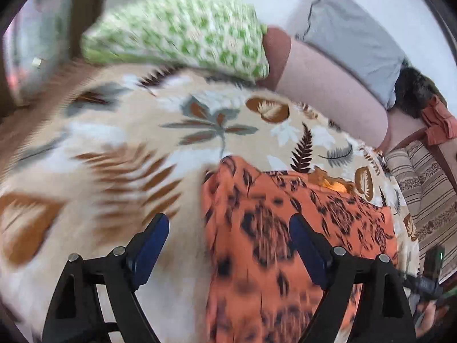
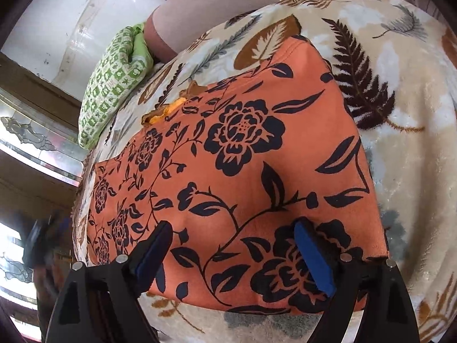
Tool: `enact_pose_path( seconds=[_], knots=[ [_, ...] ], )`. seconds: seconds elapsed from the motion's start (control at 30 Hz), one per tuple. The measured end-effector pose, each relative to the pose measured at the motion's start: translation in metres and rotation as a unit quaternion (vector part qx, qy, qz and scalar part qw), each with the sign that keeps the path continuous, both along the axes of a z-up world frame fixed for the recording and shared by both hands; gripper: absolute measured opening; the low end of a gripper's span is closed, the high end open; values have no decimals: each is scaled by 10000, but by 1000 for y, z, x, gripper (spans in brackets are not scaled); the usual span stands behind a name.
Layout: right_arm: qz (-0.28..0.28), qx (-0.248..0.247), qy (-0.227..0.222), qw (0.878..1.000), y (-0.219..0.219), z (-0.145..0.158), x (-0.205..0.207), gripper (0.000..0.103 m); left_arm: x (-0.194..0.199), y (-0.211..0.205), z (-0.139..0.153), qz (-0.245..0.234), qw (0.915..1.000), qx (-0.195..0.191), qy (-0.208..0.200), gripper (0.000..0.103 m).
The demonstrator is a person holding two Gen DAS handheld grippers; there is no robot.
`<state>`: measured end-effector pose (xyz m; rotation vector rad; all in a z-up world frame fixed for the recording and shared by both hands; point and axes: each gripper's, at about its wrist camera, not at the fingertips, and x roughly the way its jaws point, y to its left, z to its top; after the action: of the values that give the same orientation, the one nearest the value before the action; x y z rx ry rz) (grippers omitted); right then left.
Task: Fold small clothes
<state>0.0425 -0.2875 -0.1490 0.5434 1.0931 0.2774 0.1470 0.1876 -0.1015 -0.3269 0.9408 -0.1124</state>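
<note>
both tongs are spread, empty. right tongs (image 2: 232, 253) hover over the near edge of the cloth (image 2: 228, 171), one finger either side of a printed flower. left tongs (image 1: 228, 245) hover at the cloth's (image 1: 300, 243) side edge, one finger over the cloth, the other over the blanket (image 1: 114, 143).

cloth location: flat on the blanket on the bed, folded to a rough rectangle, with a yellow-lined edge (image 2: 160, 114) showing at its far side. pillow (image 2: 114, 80) lies beyond.

risks, judged:
- blanket pile is soft; tongs pressed too deep may pinch blanket with cloth.
- a grip on the top layer only would open the fold.
- left view is blurred; edge alignment is uncertain.
</note>
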Motion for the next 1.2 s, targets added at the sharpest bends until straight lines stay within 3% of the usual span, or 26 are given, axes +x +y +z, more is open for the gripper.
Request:
enact_pose_path(
  seconds=[0.07, 0.1, 0.13, 0.17, 0.2, 0.27, 0.3, 0.33, 0.37, 0.4, 0.43, 0.53, 0.63, 0.7, 0.73, 0.83, 0.9, 0.93, 0.97, 1.03, 1.1, 1.2],
  knots=[
    [-23, 77, -13, 10000, -2, -1, -1, 89, 39, 3, -33, -10, 9986, -115, 509, 86],
    [-24, 112, -21, 9999, -3, -1, -1, 89, 52, 5, -52, 60, 9963, -104, 852, 72],
    [-18, 129, -27, 9999, -3, -1, -1, 89, 61, 9, -62, 175, 9953, -164, 942, 64],
    [9, 142, -41, 9999, -4, -1, -1, 89, 62, 12, -57, 269, 9965, -166, 772, 21],
    [35, 136, -48, 9999, -4, -1, -1, 89, 60, 13, -48, 162, 9967, -358, 704, 7],
    [93, 115, -80, 9999, -4, -1, -2, 89, 46, 13, -28, 235, 9988, -354, 249, 8],
    [116, 102, -104, 9998, -3, -2, -3, 89, 47, 13, -37, 264, 9986, -245, 379, 8],
    [131, 91, -118, 9998, -3, -2, -3, 90, 52, 19, -58, 342, 9962, -238, 766, 10],
    [153, 93, -137, 9997, -1, -3, -2, 92, 56, 29, -75, 503, 9928, -608, 897, 13],
    [190, 67, -135, 9997, 1, -2, -1, 95, 54, 34, -73, 551, 9919, -804, 817, 13],
    [215, 18, -113, 9997, 2, -1, 0, 96, 51, 33, -65, 515, 9934, -725, 724, 14],
    [175, 15, -18, 9998, 1, 4, 1, 96, 42, 17, -43, 358, 9977, 104, 573, 23],
    [-169, 374, -145, 9991, -12, 16, -5, 96, 15, 12, -12, 231, 9991, 314, 190, 34],
    [-300, 648, -457, 9964, -20, 33, -12, 96, -10, 7, 9, 180, 9987, 456, -144, 52],
    [-325, 705, -533, 9956, -22, 37, -14, 96, -21, 5, 15, 76, 9987, 418, -275, 54],
    [-424, 1465, -474, 9872, -35, 28, -11, 96, -48, -19, 7, -315, 9987, 321, -238, 56],
    [-675, 1542, 127, 9856, -49, -10, 2, 95, -52, -32, -30, -515, 9979, 243, 310, 57],
    [-841, 1753, 281, 9805, -55, -21, 3, 91, -52, -36, -47, -502, 9963, 480, 503, 55],
    [-1137, 2107, 205, 9707, -64, -17, -1, 90, -55, -41, -48, -549, 9952, 745, 309, 52],
    [-910, 2170, 81, 9719, -62, 8, 2, 91, -61, -52, -35, -615, 9912, 1160, 185, 52],
    [-638, 1951, -285, 9783, -58, 33, 3, 91, -66, -56, -14, -599, 9927, 1044, -51, 53],
    [-692, 1979, -309, 9773, -62, 38, 20, 91, -71, -64, 4, -595, 9917, 1070, -402, 62]
  ],
)
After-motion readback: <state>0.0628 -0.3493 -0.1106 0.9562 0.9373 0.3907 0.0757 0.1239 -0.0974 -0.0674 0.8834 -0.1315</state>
